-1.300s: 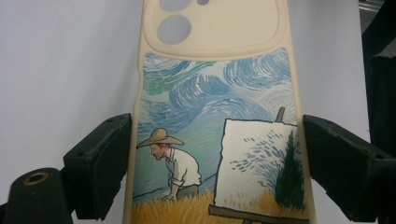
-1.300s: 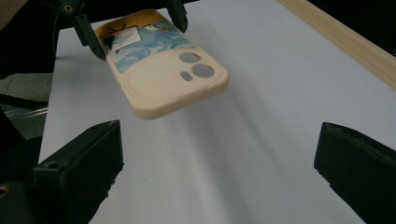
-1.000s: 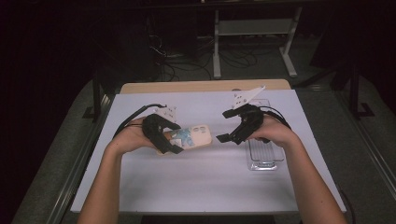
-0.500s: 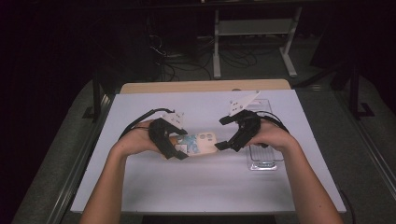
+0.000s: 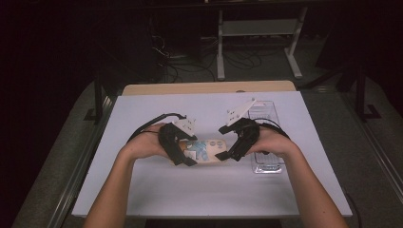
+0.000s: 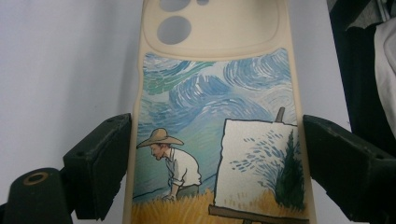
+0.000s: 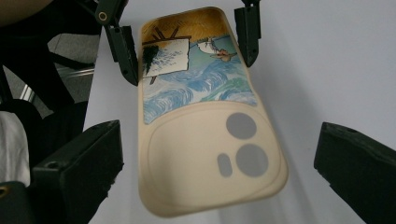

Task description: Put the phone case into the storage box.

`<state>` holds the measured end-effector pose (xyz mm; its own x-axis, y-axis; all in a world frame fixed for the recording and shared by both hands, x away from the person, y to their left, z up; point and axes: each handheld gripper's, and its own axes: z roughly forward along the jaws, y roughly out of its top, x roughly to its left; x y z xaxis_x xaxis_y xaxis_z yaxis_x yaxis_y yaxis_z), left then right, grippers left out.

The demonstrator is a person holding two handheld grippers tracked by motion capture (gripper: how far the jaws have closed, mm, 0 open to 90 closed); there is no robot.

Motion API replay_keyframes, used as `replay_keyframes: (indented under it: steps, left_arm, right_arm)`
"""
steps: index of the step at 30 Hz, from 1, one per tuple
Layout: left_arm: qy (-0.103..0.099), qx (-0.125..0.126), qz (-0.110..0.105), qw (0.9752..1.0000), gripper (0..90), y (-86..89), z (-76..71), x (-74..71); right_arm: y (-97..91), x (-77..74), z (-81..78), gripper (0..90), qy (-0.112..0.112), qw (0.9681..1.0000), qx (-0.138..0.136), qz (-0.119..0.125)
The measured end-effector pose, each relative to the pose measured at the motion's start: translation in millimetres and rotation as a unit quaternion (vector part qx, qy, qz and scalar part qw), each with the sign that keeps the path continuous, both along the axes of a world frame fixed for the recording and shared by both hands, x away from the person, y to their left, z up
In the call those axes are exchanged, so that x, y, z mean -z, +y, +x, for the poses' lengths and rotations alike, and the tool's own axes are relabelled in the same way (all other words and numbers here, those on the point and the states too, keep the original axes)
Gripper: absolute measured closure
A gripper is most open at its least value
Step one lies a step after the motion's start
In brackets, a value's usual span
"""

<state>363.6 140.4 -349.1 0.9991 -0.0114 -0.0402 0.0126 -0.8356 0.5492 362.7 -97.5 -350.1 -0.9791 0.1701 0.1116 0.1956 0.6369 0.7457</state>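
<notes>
White table top (image 5: 142, 190) is seen under two hands in a dark room. A phone case (image 6: 215, 93) is held up off the table between them. The left gripper (image 6: 217, 140) is clamped on the case, with one finger (image 6: 105, 158) pressed on each long edge at the painted end. The right gripper (image 7: 219, 135) is spread wide. Its fingers are set on both sides of the end with the camera holes, but the case is not touched by them.

A second ago the hands were farther apart. Now the left hand has been brought closer, and the case has been slid in between the right fingers. It looks like the case is about to be grabbed at that end too.

A clear box (image 5: 266, 161) is seen just behind the right fingers.

No words or brand names can be read on the case. A man in a straw hat, a painting stand and a swirly blue sky are drawn on it.
</notes>
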Motion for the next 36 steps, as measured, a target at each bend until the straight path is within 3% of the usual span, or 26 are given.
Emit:
replay_keyframes:
  steps: [3, 9, 10, 12, 27, 36]
  left_arm:
    - [0.0, 0.003, 0.002, 1.0, 11.7, -3.3, -2.3, 0.8]
    - [-0.006, 0.013, 0.007, 0.9999, 11.7, -8.8, -5.5, 1.2]
    - [0.0, 0.004, -0.004, 1.0, 11.7, -10.1, -8.0, 2.5]
    - [-0.008, 0.015, 0.006, 0.9998, 11.7, -11.4, -7.6, 1.5]
    - [-0.013, 0.025, 0.012, 0.9995, 11.7, -18.7, -11.9, 2.2]
    - [-0.015, 0.026, 0.011, 0.9995, 11.7, -18.4, -12.5, 1.0]
  right_arm:
    - [3.5, 1.1, -2.8, 0.8, 0.015, 0.9999, 0.003, -0.007]
    - [10.4, 6.0, -2.7, 0.8, 0.004, 0.9997, -0.02, -0.012]
    - [13.1, 7.5, -3.3, 0.8, 0.007, 0.9996, -0.024, -0.014]
    - [16.1, 9.5, -2.6, 0.8, -0.002, 0.9993, -0.035, -0.012]
    - [29.1, 18.0, -8.3, 0.7, -0.011, 0.9975, -0.056, -0.041]
    - [35.3, 24.1, -10.1, 0.8, -0.005, 0.9958, -0.066, -0.064]
